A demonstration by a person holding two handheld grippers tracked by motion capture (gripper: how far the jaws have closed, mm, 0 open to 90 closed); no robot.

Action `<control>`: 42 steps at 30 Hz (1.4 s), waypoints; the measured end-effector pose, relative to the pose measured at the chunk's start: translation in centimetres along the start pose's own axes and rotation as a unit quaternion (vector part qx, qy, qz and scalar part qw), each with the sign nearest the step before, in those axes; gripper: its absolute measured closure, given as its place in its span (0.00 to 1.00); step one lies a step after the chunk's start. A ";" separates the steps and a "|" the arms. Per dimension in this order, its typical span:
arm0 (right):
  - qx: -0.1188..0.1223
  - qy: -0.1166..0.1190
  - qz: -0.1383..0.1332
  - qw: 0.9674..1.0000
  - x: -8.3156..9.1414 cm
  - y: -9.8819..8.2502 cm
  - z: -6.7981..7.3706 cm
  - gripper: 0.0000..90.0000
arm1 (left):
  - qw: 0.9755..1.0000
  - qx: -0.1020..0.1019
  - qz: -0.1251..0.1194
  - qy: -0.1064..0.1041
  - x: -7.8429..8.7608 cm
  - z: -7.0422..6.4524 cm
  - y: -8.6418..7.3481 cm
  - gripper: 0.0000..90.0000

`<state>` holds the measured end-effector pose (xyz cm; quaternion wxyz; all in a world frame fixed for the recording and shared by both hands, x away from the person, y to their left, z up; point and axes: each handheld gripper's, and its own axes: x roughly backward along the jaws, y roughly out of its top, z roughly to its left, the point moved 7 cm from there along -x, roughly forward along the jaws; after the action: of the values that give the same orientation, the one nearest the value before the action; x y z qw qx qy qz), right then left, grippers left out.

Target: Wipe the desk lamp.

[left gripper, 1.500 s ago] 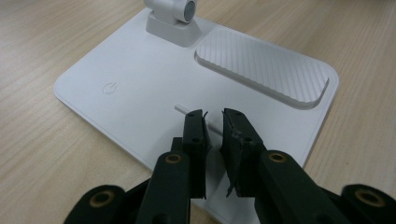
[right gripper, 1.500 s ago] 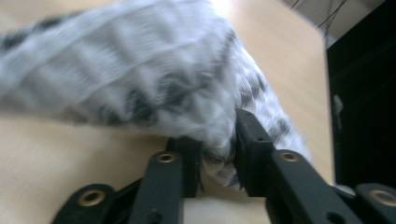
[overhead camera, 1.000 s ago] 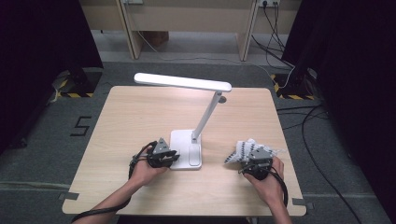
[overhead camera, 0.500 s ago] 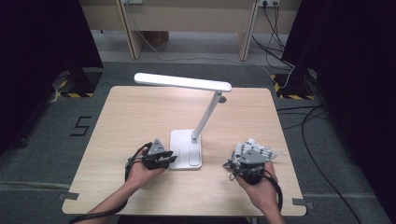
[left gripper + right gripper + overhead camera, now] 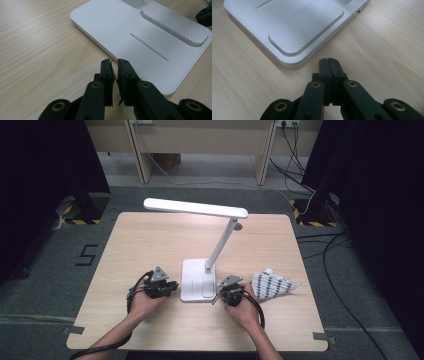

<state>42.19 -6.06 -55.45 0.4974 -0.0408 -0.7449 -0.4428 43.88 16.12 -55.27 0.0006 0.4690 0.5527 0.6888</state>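
Recording lab: black curtains point(image 5: 45, 160) flanking wooden surface point(image 5: 150, 240), hazard-taped stands point(image 5: 80, 210), trailing cables point(image 5: 340, 265), floor marking "5" point(image 5: 88, 255) beside surface.

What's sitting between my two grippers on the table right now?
In the high view, the white lamp base lies between the left gripper and the right gripper, both shut beside its edges.

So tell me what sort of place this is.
Probably a lab or recording room set up for tabletop tests: a lone wooden table on grey carpet, a white desk lamp on it, cables trailing on the floor, black-and-yellow tape.
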 end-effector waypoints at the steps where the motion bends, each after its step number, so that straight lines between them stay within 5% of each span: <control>1: -0.001 0.000 -0.003 1.000 -0.1 0.1 0.1 1.00 | 1.000 0.000 0.003 0.002 -0.1 0.1 -0.1 0.91; 15: 0.004 0.012 -0.011 1.000 -0.6 1.0 0.9 1.00 | 1.000 -0.009 0.018 -0.003 -0.7 -0.2 -0.3 0.92; 24: -0.010 -0.021 -0.067 0.998 3.6 0.2 -1.0 0.76 | 0.999 -0.010 -0.040 0.016 2.7 1.5 -0.2 0.79; 34: -0.057 -0.073 -0.132 0.987 9.4 -3.4 -3.7 0.64 | 0.995 0.012 -0.084 0.061 7.6 4.5 -2.6 0.59; 42: -0.095 -0.126 -0.170 0.973 12.3 -7.4 -5.2 0.61 | 0.990 0.029 -0.101 0.093 10.2 6.5 -4.8 0.55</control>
<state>36.01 -18.87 -49.88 0.3111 -0.0160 -0.7520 -0.5809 39.86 28.19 -52.66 0.0052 0.3449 0.6143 0.7097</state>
